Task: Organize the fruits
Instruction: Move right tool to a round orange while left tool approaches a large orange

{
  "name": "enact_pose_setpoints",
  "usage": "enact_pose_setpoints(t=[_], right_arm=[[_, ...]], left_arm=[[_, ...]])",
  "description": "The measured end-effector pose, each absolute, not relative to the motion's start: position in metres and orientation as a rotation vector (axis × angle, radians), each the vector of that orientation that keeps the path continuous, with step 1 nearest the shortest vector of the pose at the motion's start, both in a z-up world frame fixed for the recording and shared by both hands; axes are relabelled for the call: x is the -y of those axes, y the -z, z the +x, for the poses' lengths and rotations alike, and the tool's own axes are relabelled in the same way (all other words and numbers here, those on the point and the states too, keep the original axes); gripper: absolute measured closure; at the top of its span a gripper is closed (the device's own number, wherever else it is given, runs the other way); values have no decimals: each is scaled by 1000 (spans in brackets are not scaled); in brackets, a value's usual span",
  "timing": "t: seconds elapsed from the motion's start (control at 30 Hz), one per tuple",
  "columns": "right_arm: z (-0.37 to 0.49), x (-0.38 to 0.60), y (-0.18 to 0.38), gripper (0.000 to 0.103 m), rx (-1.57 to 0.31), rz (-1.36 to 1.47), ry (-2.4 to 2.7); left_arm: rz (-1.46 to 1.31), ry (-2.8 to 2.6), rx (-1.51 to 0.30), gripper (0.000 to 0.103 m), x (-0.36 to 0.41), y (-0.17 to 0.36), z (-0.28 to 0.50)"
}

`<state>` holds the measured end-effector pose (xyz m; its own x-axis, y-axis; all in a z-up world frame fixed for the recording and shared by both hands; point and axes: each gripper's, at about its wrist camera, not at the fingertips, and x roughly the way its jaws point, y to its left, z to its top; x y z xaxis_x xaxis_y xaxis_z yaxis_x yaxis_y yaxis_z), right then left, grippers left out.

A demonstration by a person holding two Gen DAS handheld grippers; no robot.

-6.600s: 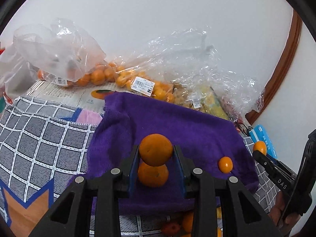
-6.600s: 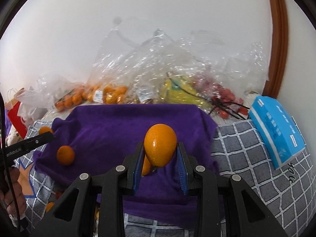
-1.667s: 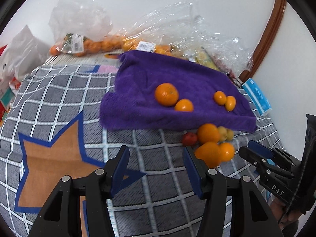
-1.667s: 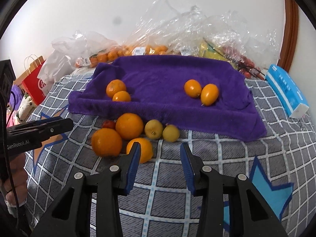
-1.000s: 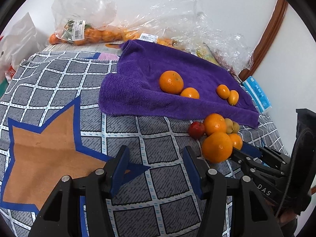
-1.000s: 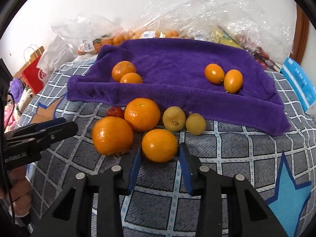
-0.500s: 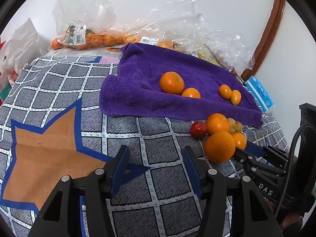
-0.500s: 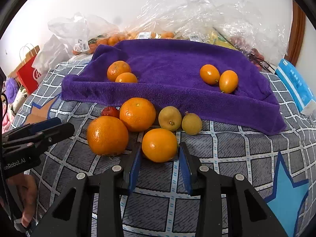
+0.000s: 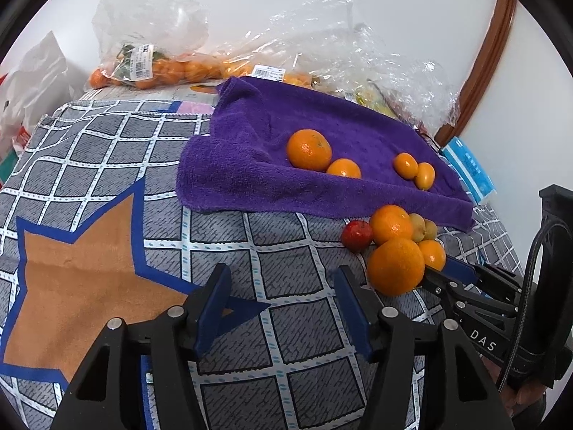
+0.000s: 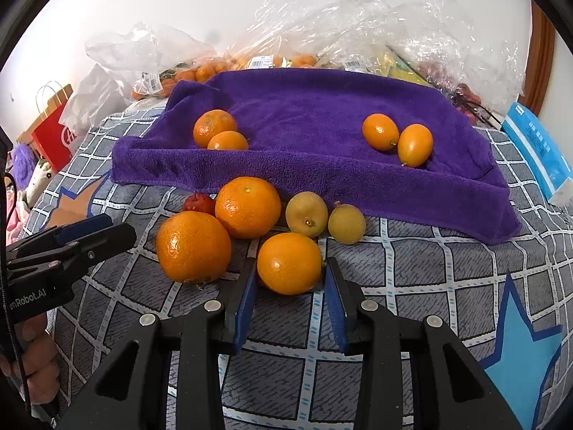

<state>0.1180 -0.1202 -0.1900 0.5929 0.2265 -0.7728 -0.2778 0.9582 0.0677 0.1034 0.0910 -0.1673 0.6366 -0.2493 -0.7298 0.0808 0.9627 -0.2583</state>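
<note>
The right gripper (image 10: 289, 286) sits low in the middle of the right wrist view with its two blue pads set on either side of a small orange (image 10: 289, 263); the pads look to be touching its flanks, so I judge it pinched, though the fruit has not yet left the checked blanket (image 10: 412, 261). The step in hand appears to be picking this fruit out of the loose pile to carry it onto the purple towel (image 10: 322, 114) above it in the frame. The left gripper (image 9: 279, 308), at the bottom centre of its own view, is spread with nothing between the pads; its jaws have just been opening, with only blanket below them. Just left of the held fruit lies a large orange (image 10: 193, 251), close beside the left-hand pad, and behind it a second orange (image 10: 248, 206), a red fruit (image 10: 198, 203) and two yellow fruits (image 10: 307, 214), all near one another. The next move calls for a lift straight up before going forward, or the neighbours may roll. The near edge of the towel forms a raised fold to clear. On the towel, two oranges (image 10: 215, 127) sit left and two oval ones (image 10: 415, 144) right, with bare cloth between. Plastic bags (image 10: 376, 25) crowd the far edge.
</note>
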Motion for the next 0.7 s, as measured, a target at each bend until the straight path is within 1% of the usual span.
enact_pose_setpoints(t=[0.23, 0.5, 0.7], right_arm=[[116, 122, 189, 67, -882, -44, -296], [114, 136, 184, 67, -863, 14, -282], [110, 149, 177, 67, -847, 15, -251]], left_arm=[[-196, 194, -866, 42, -88, 167, 103], [-233, 188, -846, 45, -94, 166, 100], [-240, 200, -846, 45, -94, 165, 99]])
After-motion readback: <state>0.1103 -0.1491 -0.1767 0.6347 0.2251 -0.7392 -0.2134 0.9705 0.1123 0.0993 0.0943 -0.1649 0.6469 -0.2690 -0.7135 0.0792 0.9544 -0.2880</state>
